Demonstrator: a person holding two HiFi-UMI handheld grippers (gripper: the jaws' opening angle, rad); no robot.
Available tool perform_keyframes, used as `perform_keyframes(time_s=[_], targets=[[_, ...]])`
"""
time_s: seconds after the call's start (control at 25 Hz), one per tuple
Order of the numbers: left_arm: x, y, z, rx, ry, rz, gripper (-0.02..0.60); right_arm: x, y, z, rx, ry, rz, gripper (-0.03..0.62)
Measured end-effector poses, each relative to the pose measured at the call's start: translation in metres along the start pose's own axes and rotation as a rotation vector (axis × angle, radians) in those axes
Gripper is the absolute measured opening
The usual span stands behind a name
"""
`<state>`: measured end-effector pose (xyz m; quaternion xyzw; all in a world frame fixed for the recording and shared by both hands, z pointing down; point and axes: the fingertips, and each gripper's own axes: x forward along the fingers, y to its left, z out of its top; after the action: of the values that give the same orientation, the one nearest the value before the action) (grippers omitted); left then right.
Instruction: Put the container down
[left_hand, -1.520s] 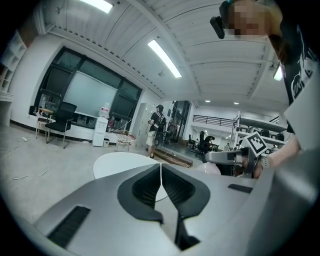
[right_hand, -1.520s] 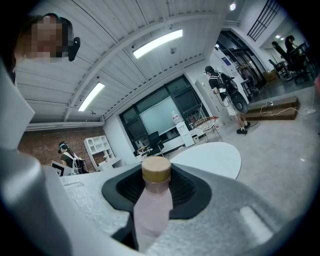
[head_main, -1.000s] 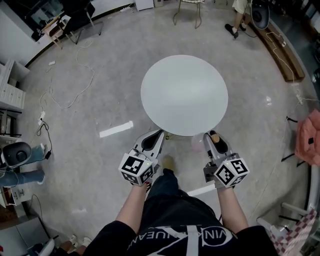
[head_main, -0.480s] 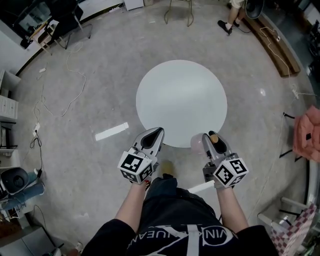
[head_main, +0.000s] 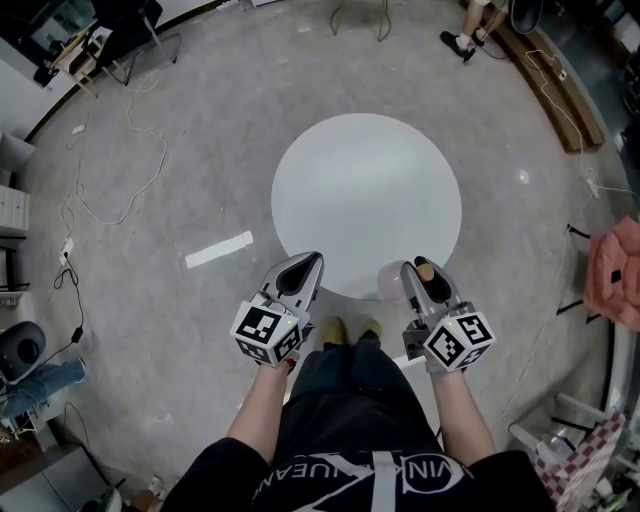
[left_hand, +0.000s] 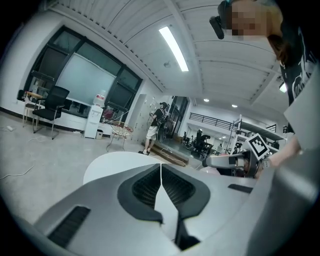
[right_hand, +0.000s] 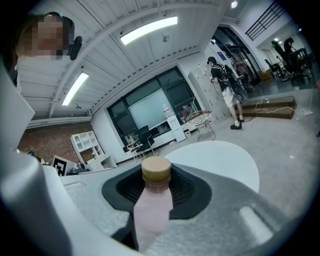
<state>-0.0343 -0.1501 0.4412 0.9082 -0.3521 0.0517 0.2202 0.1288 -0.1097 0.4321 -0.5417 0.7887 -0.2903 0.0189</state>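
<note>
The pale pink plastic bottle with a tan round cap (right_hand: 152, 202) sits upright between the jaws of the right gripper (head_main: 423, 277). The ribbed black pads (right_hand: 186, 189) press on its upper body just under the cap, so the jaws stand part-way open around it. In the head view the bottle's pink body (head_main: 391, 286) overlaps the near rim of the round white table (head_main: 365, 190). Whether it touches the top or hangs above it cannot be told.

The left gripper (head_main: 304, 267) is held beside the right one, at the same near edge of the table. Its jaws are closed together with nothing between them.

The person's tan shoes (head_main: 346, 329) stand on the grey concrete floor (head_main: 200, 120) just short of the table. A strip of white tape (head_main: 218, 250) lies on the floor to the left of the table, and loose white cables (head_main: 115, 195) trail further left. A long wooden bench (head_main: 548, 88) runs along the upper right, with another person's feet (head_main: 462, 46) near its far end. A pink cloth (head_main: 614, 274) hangs at the right edge, well apart from the table. In the right gripper view a person (right_hand: 226, 95) stands beyond the table near a round wire chair (right_hand: 199, 120).
</note>
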Motion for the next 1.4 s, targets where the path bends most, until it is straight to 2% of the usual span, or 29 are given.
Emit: perform_keyframes(time_s=[0.4,0.84,1.4], targets=[[0.014,0.01,-0.012,-0.033,0.02,0.037,0.014,0.032,-0.01,-0.004,-0.019,0.05,0.049,0.129],[0.045,0.015,-0.017,-0.057,0.035,0.034,0.015,0.061,-0.032,-0.01,-0.055,0.121,0.081,0.129],[0.062,0.027,-0.041,-0.108,0.068,0.051,0.015,0.101,-0.041,-0.022,-0.11,0.184,0.138,0.129]])
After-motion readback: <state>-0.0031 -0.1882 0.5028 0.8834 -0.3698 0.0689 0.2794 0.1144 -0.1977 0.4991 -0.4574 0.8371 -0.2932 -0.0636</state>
